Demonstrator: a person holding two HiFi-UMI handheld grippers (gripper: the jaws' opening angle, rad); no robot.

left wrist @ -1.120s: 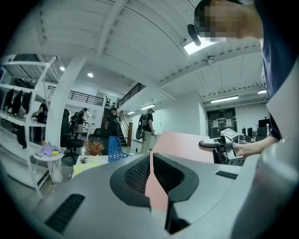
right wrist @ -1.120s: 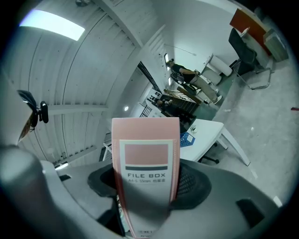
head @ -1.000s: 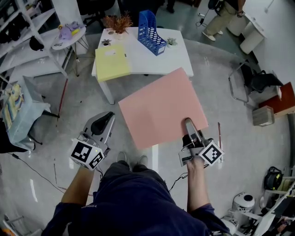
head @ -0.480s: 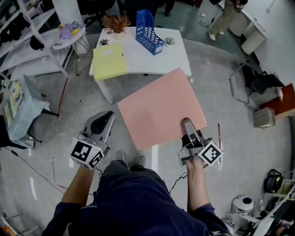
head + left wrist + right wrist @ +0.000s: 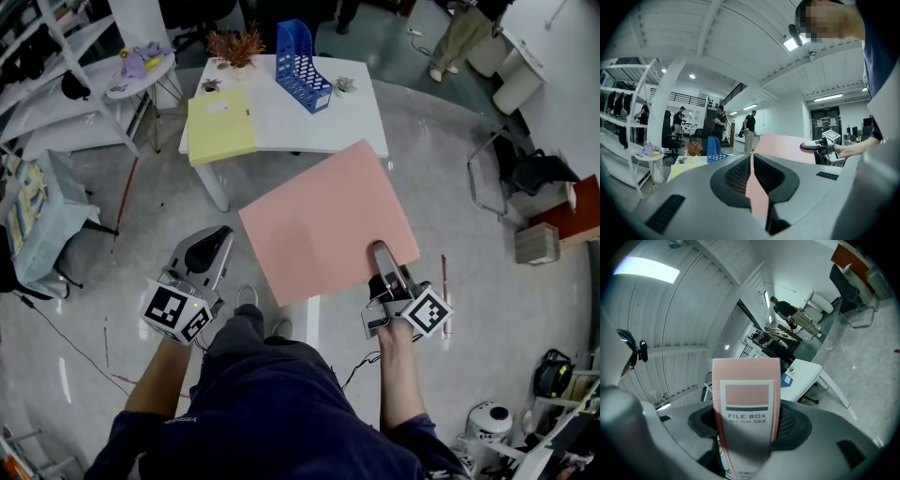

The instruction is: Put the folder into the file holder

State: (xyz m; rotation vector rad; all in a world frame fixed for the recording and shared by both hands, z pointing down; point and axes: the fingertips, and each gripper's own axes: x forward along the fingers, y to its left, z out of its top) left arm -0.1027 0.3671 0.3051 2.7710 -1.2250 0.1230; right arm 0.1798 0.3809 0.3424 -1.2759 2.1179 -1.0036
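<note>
Left gripper (image 5: 217,242): jaws all but together, only a slit between them, nothing in them. It hangs over the floor, idle, well short of the table (image 5: 309,122).

On the table, a yellow folder (image 5: 222,127) lies flat at the left end. The blue file holder (image 5: 302,64) stands at the far edge, about mid-table, with its open side looking clear.

The pink folder (image 5: 323,216) is off the table. It's held out flat over the floor, its far corner just short of the table's near edge.

Right gripper (image 5: 380,251): clamped on the pink folder at its near edge, label side facing its camera.

We read this as the carry step: folder gripped, not yet at the holder.

Next we need to bring it over the table, tip it upright, line it up with the holder's slot and slide it in. The free left gripper could steady the holder, since we'd expect it to skid.
</note>
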